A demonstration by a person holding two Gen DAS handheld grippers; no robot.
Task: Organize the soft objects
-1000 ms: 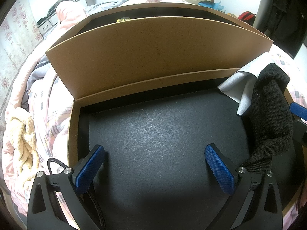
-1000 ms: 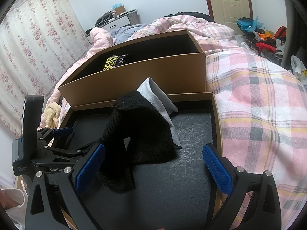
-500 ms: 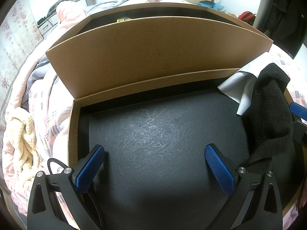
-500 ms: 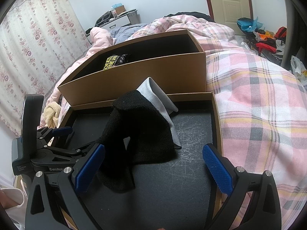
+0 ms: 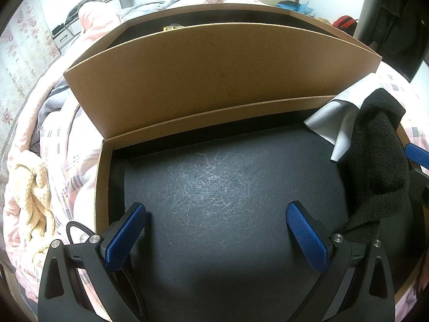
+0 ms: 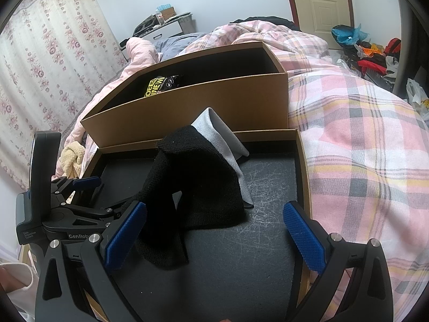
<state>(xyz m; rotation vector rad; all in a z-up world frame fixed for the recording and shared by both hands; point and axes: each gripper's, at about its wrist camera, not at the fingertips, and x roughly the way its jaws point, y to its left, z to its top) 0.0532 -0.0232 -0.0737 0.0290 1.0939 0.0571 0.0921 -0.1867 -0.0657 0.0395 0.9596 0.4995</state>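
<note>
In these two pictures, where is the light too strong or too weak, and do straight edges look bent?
Left wrist view: the far wall is washed out white, a dark shadow covers the tray floor near the camera, and the cardboard box wall bows into an arc. Right wrist view: light is even, the plaid blanket bulges, corners go black.

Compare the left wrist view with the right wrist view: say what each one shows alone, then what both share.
Left wrist only: the bare tray floor between the open left gripper.

Right wrist only: a yellow-lettered packet inside the deep box, the open right gripper.

Both: the black sock, the grey cloth beneath it, the tray, a cream towel.
</note>
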